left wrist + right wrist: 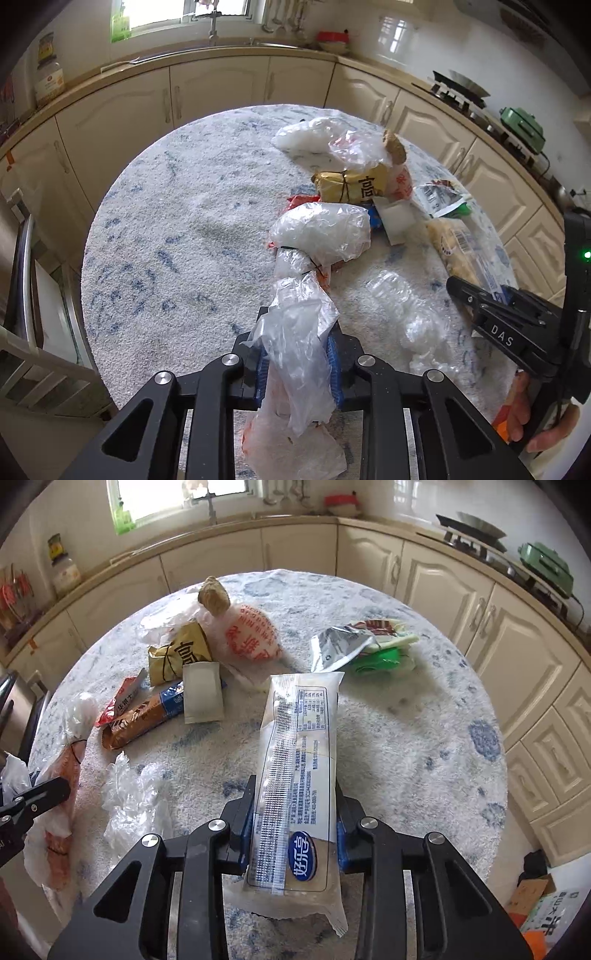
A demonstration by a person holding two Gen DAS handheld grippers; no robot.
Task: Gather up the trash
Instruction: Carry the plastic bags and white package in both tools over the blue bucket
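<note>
Our left gripper (pixel 297 363) is clamped on a clear plastic bag (pixel 295 332) at 6 o'clock of the round table (pixel 177 229). Our right gripper (pixel 293 834) is clamped on a long printed wrapper (pixel 295 760), which points to 12. More wrappers (pixel 177 686) lie around 10 o'clock; some seem crumpled film.

Round table (pixel 424 738) under white, blue-flecked cover, carrying crumpled clear plastic (pixel 129 801), brown snack wrapper (pixel 140 720), white sachet (pixel 203 696), tied yellow packet (pixel 177 659) and green-and-silver wrapper (pixel 362 646).
</note>
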